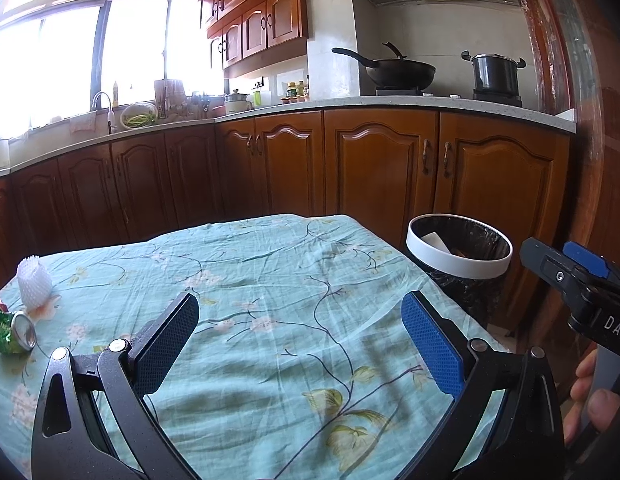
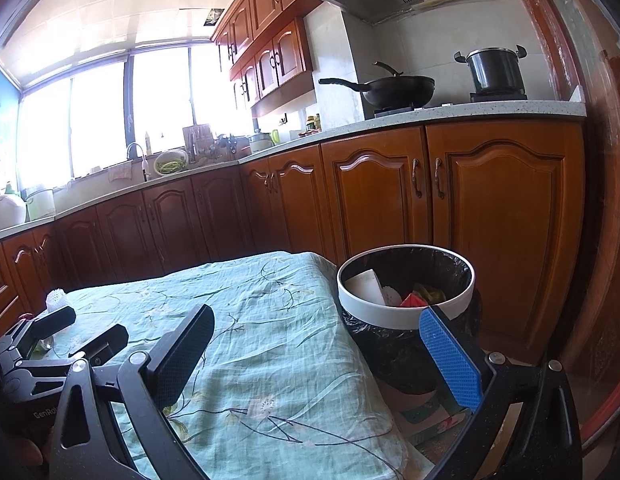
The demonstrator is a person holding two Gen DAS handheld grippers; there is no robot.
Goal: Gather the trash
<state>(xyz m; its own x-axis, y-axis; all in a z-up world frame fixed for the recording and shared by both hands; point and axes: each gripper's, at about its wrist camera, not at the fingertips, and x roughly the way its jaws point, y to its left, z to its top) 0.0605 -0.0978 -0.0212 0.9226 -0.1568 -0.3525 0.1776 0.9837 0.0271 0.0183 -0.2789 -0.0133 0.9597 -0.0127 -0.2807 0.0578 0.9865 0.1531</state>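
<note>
A crushed green can [image 1: 11,330] and a white foam fruit net [image 1: 33,282] lie at the far left of the table with the teal floral cloth [image 1: 269,280]. My left gripper [image 1: 299,338] is open and empty over the cloth's middle, well right of the can. A white-rimmed bin with a black liner [image 2: 406,300] stands off the table's right edge and holds paper and wrappers; it also shows in the left wrist view [image 1: 460,254]. My right gripper [image 2: 316,354] is open and empty, straddling the table's right edge beside the bin. The foam net [image 2: 55,299] shows far left.
Wooden cabinets [image 1: 382,168] run behind the table. The counter holds a wok [image 1: 394,70], a pot [image 1: 494,74] and a sink area with bottles. A wooden door frame [image 1: 570,120] stands at the right. The left gripper [image 2: 75,334] shows in the right wrist view.
</note>
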